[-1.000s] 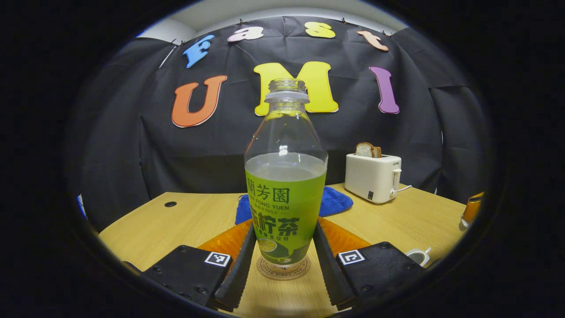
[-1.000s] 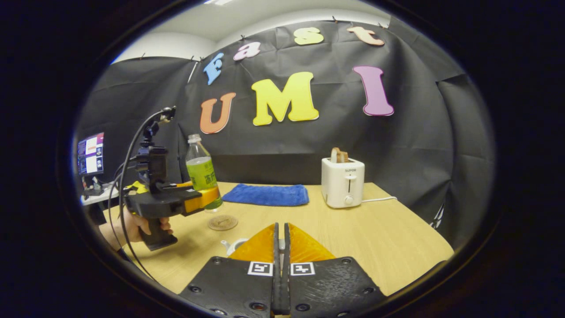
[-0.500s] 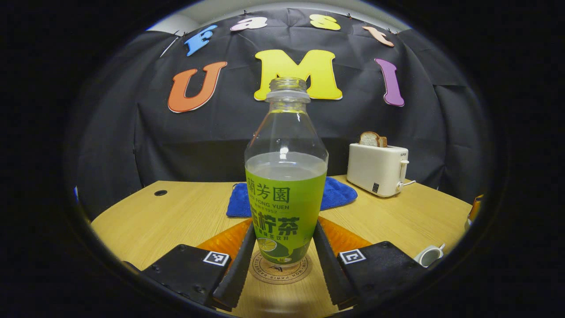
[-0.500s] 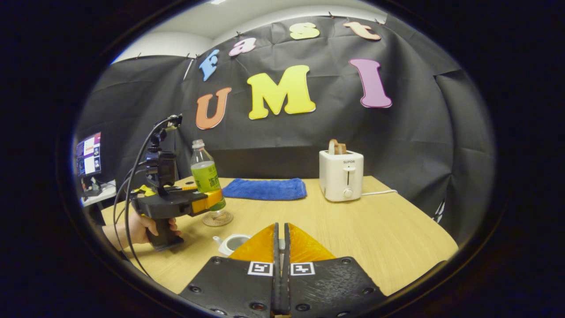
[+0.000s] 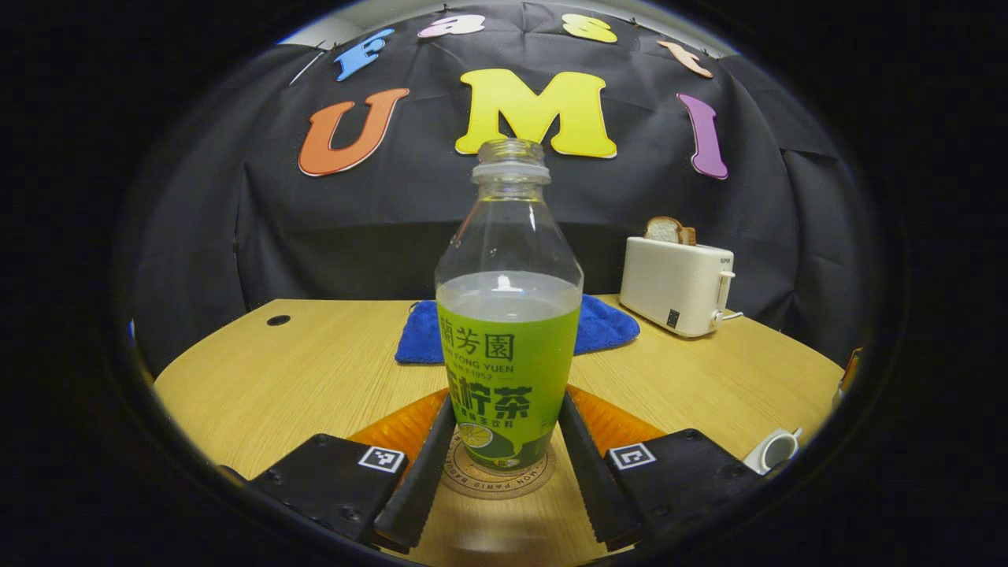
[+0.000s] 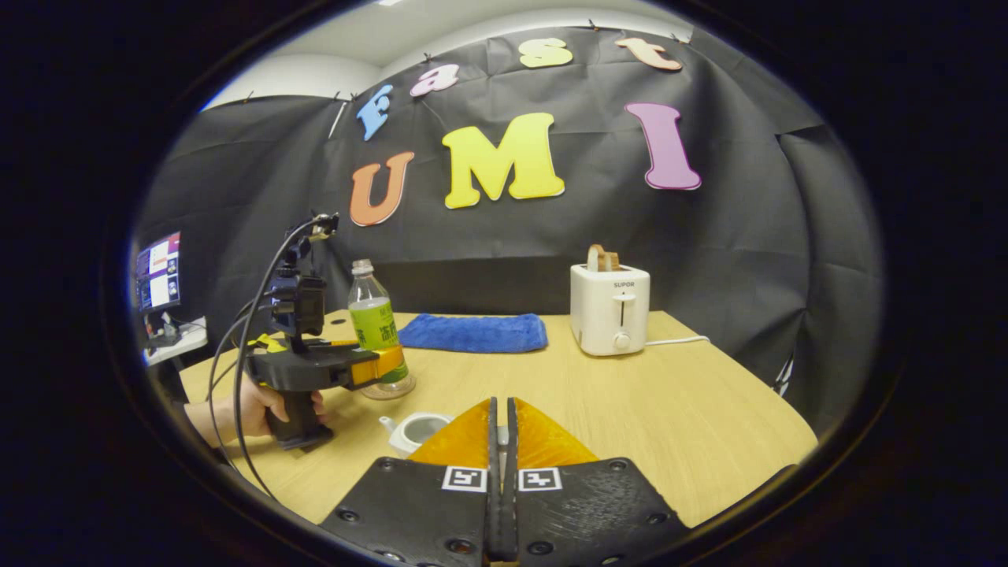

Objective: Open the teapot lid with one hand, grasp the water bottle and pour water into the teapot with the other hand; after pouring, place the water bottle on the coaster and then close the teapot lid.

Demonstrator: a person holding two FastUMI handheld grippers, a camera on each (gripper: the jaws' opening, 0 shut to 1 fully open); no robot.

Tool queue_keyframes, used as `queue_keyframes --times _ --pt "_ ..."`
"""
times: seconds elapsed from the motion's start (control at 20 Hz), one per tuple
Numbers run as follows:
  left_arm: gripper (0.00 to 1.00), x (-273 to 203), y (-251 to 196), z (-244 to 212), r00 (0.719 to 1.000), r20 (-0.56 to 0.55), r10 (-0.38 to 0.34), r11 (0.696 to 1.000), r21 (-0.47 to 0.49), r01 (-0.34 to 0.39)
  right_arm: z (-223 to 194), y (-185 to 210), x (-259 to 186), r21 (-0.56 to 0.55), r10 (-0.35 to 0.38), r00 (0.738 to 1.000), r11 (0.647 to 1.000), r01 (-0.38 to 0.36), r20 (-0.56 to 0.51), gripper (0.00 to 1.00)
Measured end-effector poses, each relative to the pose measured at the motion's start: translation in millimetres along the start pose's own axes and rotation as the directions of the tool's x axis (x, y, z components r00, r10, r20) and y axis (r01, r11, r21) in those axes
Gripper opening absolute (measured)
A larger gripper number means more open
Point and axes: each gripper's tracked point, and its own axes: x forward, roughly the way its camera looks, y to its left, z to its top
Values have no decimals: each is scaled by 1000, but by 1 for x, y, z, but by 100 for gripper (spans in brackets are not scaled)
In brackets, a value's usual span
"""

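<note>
- Where the water bottle (image 5: 509, 331) hung above the coaster (image 5: 498, 476) a second ago, its base now rests on it, upright.
- On the table (image 6: 630, 409) behind stand a blue towel (image 6: 472, 332) and a toaster (image 6: 609, 309); the open teapot (image 6: 417, 430) sits near the coaster.
- The left gripper (image 5: 504, 441) clamps the bottle between both fingers; the right gripper (image 6: 502, 441) is closed, its fingers nearly touching.

Teapot (image 6: 417, 431) half behind jaws.
</note>
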Motion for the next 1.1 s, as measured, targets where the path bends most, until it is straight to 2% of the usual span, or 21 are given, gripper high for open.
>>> queue_keyframes --times 0.15,0.25,0.3,0.4,0.65,0.85,1.1 --pt "80 0 -2 -7 1000 -21 1 1000 4 -1 1 1 -1 -5 -1 1000 1000 1 1 0" --pt "88 -1 -1 -7 1000 -23 -1 1000 -9 1 2 2 -1 -9 0 1000 1000 1 2 0" --pt "88 -3 0 -6 1000 -22 6 1000 -14 -6 3 3 -2 -11 3 1000 1000 -3 4 0" --pt "100 -9 2 -9 999 -37 13 1000 -24 -14 5 8 -1 -21 12 1000 1000 -12 5 0" --pt "100 -41 9 -14 997 -72 28 997 -64 -33 11 28 10 -42 55 998 998 -55 8 0" --pt "100 -88 21 -8 996 -72 57 995 -76 -62 10 47 26 -51 111 994 993 -110 10 0" --pt "100 -154 34 18 992 11 125 990 -61 -124 -4 60 43 -40 161 987 986 -162 -14 0"
